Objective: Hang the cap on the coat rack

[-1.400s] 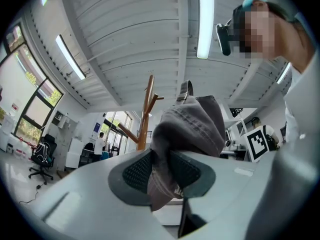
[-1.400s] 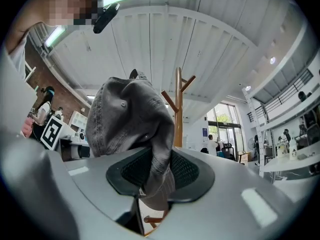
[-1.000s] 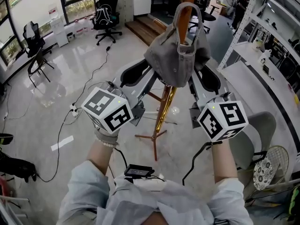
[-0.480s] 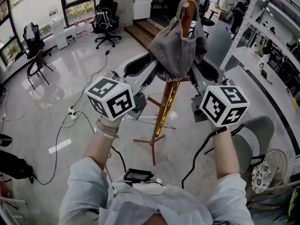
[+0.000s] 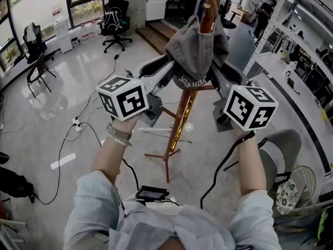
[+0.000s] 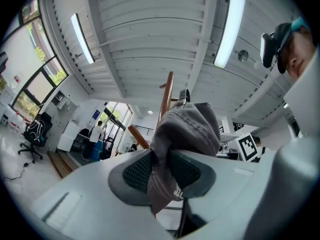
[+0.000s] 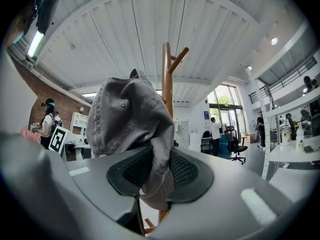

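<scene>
A grey cap (image 5: 196, 45) hangs crumpled against the top of the wooden coat rack (image 5: 181, 120); its back strap loops beside the pole's tip. My left gripper (image 5: 170, 71) is shut on the cap's left side. My right gripper (image 5: 222, 73) is shut on its right side. In the left gripper view the cap (image 6: 189, 129) is pinched between the pads at the left gripper (image 6: 161, 170), with the coat rack (image 6: 166, 95) behind it. The right gripper view shows cap (image 7: 129, 118) fabric squeezed in the right gripper (image 7: 155, 173), and the coat rack (image 7: 166, 76) with a peg rising behind.
The rack's legs stand on a glossy floor with cables (image 5: 78, 132). Office chairs (image 5: 115, 15) stand far left. Metal shelving (image 5: 274, 33) runs along the right, with a grey chair (image 5: 278, 158) and a racket (image 5: 295, 185) below it. People stand in the background.
Both grippers have lifted the cap higher up the pole and closer to its tip. The marker cubes have risen in the head view.
</scene>
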Demonstrator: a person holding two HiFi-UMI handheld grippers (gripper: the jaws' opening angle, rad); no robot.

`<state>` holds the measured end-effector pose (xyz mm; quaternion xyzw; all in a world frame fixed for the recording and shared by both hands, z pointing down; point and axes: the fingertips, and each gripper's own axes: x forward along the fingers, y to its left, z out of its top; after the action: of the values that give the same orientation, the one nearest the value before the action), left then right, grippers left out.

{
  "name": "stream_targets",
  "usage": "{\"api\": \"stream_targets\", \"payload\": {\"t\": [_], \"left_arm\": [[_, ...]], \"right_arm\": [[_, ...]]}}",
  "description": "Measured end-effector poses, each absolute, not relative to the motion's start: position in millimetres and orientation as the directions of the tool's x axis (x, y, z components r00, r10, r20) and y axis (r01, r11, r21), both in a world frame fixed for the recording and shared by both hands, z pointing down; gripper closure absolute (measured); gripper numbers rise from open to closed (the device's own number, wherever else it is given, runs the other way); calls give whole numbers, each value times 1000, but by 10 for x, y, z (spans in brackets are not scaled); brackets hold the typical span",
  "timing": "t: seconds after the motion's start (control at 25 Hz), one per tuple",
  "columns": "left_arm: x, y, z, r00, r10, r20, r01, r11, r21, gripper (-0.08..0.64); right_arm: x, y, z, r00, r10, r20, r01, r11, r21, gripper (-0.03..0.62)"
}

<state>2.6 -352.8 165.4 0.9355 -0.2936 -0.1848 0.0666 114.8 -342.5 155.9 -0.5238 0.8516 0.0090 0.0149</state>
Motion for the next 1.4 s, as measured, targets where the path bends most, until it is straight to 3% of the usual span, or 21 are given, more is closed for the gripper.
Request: {"api": "stream_targets", "payload": {"t": [0.72, 1.4], "left_arm": [[21, -3792, 1957, 762, -577, -294, -477, -807, 348, 449], [38, -3817, 2005, 765, -582, -275, -515, -810, 279, 448]], "right_arm": [[1222, -3666, 1951, -470, -883, 25, -874, 460, -159, 482], [1240, -3672, 2050, -459, -888, -6, -881, 456, -125, 479]]}}
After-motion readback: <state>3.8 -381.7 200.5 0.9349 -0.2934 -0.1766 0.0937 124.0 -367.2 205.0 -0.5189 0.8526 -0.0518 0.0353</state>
